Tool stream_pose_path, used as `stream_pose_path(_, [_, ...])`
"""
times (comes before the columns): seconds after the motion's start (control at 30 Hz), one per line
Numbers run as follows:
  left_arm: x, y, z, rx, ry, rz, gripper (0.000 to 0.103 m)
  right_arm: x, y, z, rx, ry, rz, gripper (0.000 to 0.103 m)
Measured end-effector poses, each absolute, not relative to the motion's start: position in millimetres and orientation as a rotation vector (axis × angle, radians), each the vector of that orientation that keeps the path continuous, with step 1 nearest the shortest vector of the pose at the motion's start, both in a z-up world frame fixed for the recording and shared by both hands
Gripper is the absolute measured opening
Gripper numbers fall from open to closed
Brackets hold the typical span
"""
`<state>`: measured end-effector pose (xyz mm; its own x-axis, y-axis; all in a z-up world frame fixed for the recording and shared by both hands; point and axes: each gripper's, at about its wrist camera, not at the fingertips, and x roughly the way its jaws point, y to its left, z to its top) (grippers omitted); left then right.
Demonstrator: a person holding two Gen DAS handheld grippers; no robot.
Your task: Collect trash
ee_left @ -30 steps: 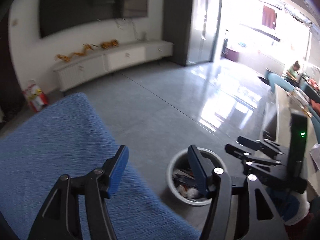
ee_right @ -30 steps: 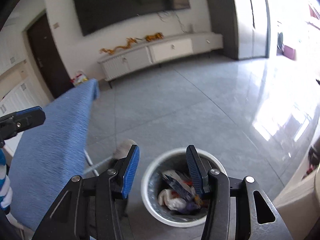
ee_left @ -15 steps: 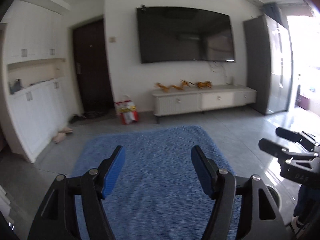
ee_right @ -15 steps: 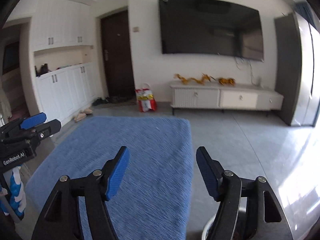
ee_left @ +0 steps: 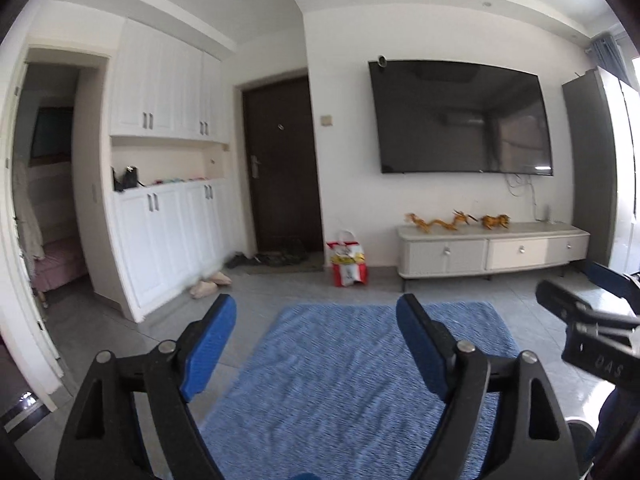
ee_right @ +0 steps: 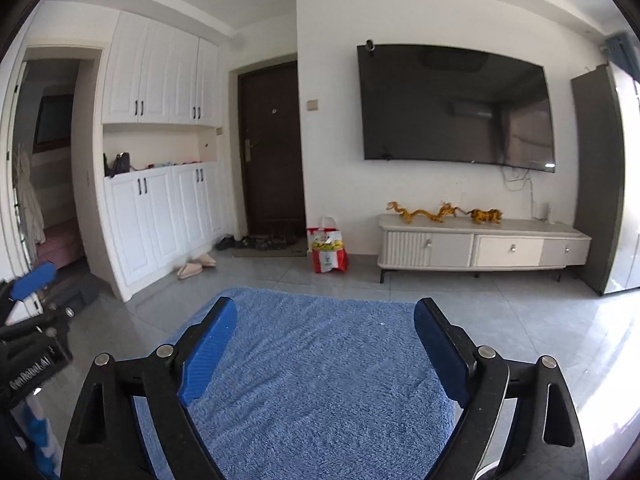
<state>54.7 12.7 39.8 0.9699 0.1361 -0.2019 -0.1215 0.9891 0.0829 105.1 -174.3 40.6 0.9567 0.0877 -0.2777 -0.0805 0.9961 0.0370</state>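
My left gripper is open and empty, held level above a blue towel-covered surface. My right gripper is open and empty above the same blue surface. No trash shows on the blue surface. The right gripper also shows at the right edge of the left wrist view. The left gripper shows at the left edge of the right wrist view. A sliver of the bin's white rim shows at the lower right of the left wrist view.
A wall TV hangs over a low white cabinet. A red and white bag stands by the dark door. White cupboards are at the left, with slippers on the grey tile floor.
Both grippers have swung up and left, from looking down into the white bin of trash to facing the TV wall over the blue surface. Both stayed open.
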Motion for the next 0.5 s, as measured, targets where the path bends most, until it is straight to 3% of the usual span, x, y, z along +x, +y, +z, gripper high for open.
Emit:
stream_pose_path(0.2, [41, 17, 39, 0.071, 0.163, 0.163, 0.084, 80, -174, 41, 0.038, 0.234, 0.006, 0.102])
stream_pose_path(0.5, [41, 5, 36, 0.100, 0.167, 0.150, 0.085, 62, -191, 42, 0.064, 0.188, -0.128, 0.103])
